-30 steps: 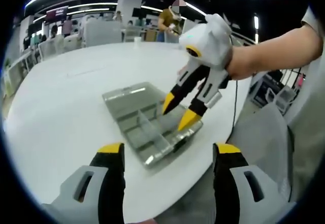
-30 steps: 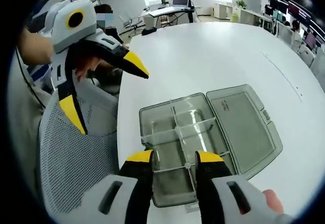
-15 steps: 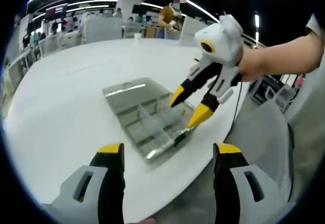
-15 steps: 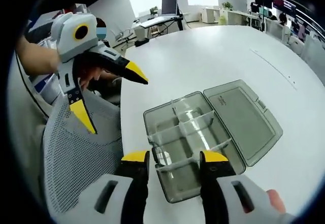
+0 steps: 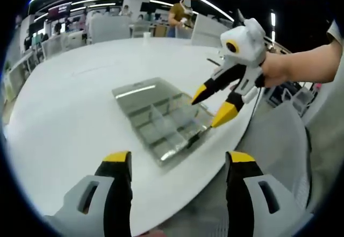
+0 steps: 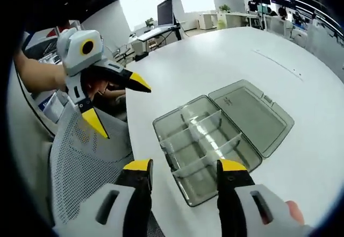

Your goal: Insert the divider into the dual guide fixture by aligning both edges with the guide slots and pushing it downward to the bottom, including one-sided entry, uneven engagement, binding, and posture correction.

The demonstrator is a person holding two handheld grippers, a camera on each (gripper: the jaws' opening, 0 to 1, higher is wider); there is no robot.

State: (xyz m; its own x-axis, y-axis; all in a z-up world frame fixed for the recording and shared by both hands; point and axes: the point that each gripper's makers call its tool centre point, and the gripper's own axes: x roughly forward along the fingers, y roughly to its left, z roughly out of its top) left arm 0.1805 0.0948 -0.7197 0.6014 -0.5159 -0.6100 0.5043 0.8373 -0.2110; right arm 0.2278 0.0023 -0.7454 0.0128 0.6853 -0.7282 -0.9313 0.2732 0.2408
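White round table fills the middle of both views, office desks dim behind it. Centre frame sits the clear compartment box with its lid laid flat — dividers appear seated in its slots, though glare makes it hard to say how deep. I hold my right gripper at the box's right edge, jaws wide and empty, I'd judge to check the fit. My left gripper, upper left, hangs wide off the table — empty too.
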